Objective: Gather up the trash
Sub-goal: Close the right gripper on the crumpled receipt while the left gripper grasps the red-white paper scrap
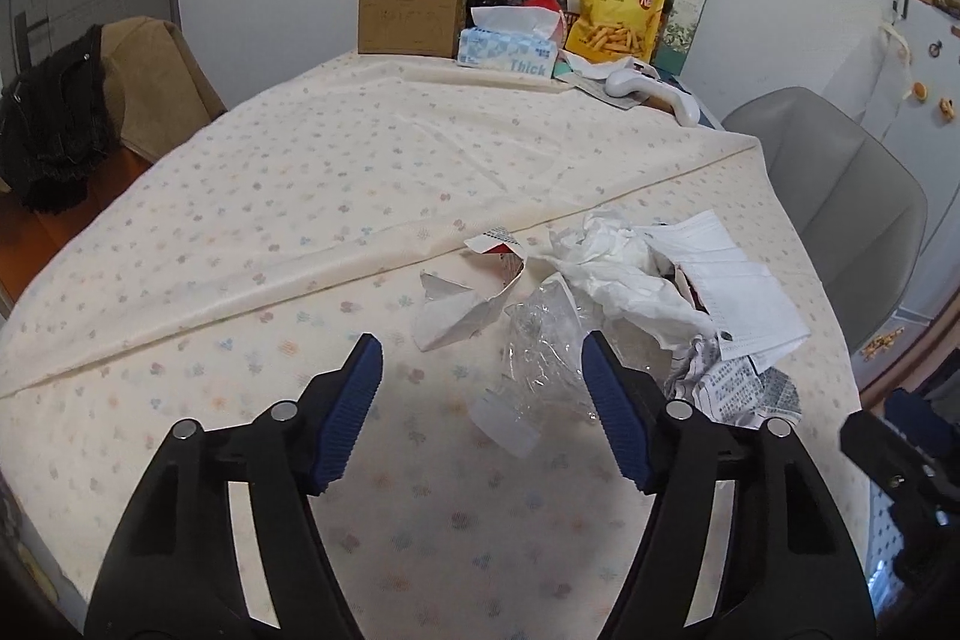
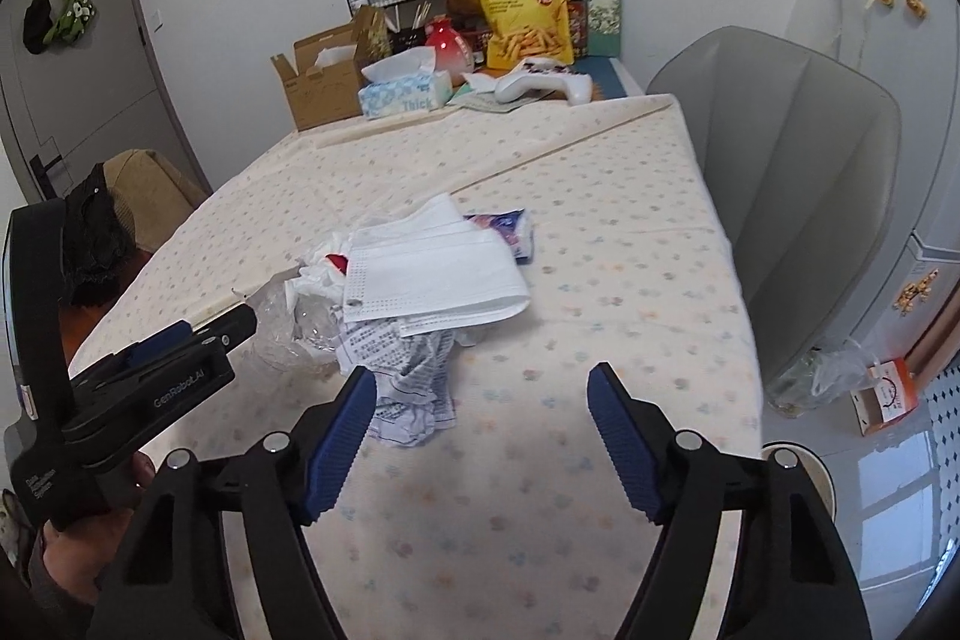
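Crinkled clear plastic (image 1: 543, 340) lies low centre of the left view, just ahead of the left gripper (image 1: 483, 370), whose jaws gape wide and empty. Right of it sit soft white tissue (image 1: 612, 268), a pleated mask (image 1: 738, 286) and printed paper (image 1: 744, 388): the trash heap on the cloth (image 1: 300, 220). The right gripper (image 2: 483, 403) is likewise spread, bare, near the paper. Collecting looks barely begun; next, I judge, a close on the flimsy plastic.
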`<state>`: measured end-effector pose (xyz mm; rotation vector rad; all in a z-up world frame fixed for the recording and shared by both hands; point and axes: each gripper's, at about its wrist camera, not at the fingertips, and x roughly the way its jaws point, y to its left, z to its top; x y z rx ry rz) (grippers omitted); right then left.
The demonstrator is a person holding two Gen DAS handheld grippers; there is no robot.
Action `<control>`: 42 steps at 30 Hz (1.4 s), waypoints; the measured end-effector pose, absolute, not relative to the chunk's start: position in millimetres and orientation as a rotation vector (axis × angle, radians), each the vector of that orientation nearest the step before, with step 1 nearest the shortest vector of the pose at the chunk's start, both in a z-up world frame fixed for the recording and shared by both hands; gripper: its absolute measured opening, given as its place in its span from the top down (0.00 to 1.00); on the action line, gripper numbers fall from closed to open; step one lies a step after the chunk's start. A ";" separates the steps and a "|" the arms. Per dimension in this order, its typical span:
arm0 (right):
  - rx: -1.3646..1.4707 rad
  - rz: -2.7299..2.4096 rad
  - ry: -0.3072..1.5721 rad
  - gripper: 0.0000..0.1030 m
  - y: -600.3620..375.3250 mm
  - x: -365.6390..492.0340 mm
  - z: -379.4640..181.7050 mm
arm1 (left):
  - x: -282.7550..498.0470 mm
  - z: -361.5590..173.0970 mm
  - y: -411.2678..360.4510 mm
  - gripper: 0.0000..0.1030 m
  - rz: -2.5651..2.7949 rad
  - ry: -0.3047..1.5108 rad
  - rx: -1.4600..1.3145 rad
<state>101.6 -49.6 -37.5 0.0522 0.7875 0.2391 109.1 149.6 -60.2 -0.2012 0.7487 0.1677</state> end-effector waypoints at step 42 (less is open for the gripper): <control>0.074 0.295 0.894 0.88 -18.2 133.5 -60.1 | 158.8 -69.0 168.9 0.89 0.153 0.759 -0.311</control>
